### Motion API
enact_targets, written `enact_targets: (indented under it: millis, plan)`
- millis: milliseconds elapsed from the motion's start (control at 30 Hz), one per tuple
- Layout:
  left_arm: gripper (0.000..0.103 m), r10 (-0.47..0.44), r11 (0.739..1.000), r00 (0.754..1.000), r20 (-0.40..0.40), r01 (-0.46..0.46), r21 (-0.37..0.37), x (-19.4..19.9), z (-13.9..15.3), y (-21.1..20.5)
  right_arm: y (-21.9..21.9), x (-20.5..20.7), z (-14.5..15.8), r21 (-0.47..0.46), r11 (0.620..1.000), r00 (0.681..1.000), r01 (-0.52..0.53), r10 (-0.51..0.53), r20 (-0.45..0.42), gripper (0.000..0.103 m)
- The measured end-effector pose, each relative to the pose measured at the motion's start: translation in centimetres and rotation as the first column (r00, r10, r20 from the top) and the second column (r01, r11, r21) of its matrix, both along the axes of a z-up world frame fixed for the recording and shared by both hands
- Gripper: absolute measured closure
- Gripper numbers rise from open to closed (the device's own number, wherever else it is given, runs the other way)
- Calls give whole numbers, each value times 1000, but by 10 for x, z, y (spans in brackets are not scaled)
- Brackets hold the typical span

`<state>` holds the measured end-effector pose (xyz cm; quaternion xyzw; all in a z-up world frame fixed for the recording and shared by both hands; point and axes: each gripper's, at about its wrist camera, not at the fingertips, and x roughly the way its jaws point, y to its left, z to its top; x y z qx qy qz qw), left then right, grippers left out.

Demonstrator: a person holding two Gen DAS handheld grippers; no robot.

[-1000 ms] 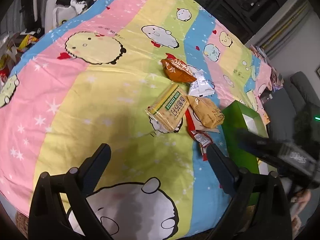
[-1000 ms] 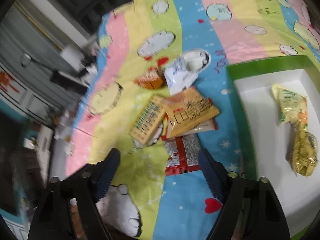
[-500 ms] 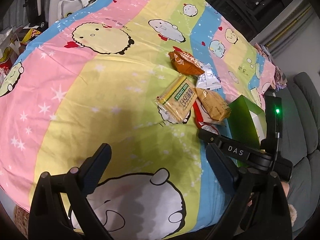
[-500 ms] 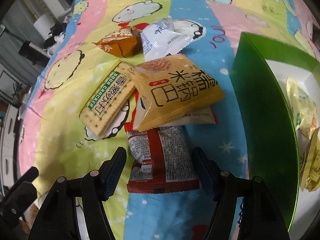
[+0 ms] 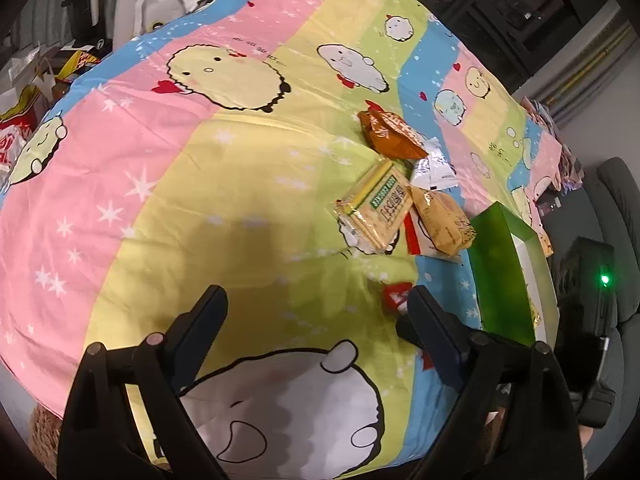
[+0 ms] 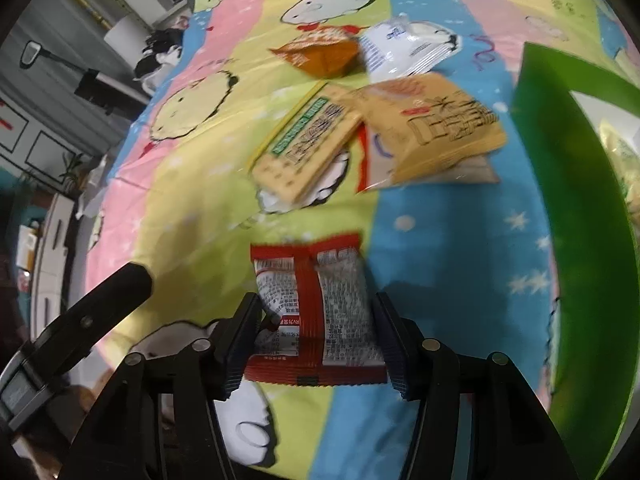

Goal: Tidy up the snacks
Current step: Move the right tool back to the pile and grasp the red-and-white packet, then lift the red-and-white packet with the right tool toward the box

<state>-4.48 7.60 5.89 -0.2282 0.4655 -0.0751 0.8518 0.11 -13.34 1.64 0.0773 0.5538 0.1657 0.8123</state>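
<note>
Red snack packet (image 6: 312,312) flat on cloth; other packets (image 6: 360,120) heaped beyond.

A matt, pastel-striped cartoon cotton cloth (image 6: 224,176) lies slightly creased. The red-and-white foil snack packet (image 6: 316,304) looks crinkly and glossy, as does the orange plastic crisp bag (image 6: 320,54). The green box wall (image 6: 576,216) shines smooth. Black matt plastic tongs (image 6: 316,338) show ribbed pads.

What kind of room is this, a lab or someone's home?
Most likely a home living room: a cartoon-print cloth covers the table, a grey sofa stands beside it, and a cabinet with household clutter lines the wall.
</note>
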Motion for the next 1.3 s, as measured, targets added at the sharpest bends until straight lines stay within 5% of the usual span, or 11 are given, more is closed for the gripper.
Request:
enact_targets:
  millis: [233, 567, 833, 1100, 1300]
  plan:
    - [23, -13, 1000, 1000, -17, 13, -7, 0, 1, -3, -19, -5, 17, 83, 996, 999, 40, -43, 28, 41]
    - [41, -164, 986, 986, -34, 164, -15, 1, -3, -53, -36, -4, 20, 248, 967, 998, 54, -57, 8, 41]
    - [50, -218, 976, 970, -105, 214, -41, 3, -25, -77, -31, -2, 6, 270, 962, 999, 37, -28, -38, 43]
    - [70, -220, 975, 972, -85, 219, -29, 4, -31, -76, -19, 5, -11, 235, 972, 998, 30, -14, -68, 46]
    - [70, -246, 969, 967, -64, 248, 13, 2, -29, -82, -19, 5, -19, 240, 970, 996, 37, -17, -86, 52]
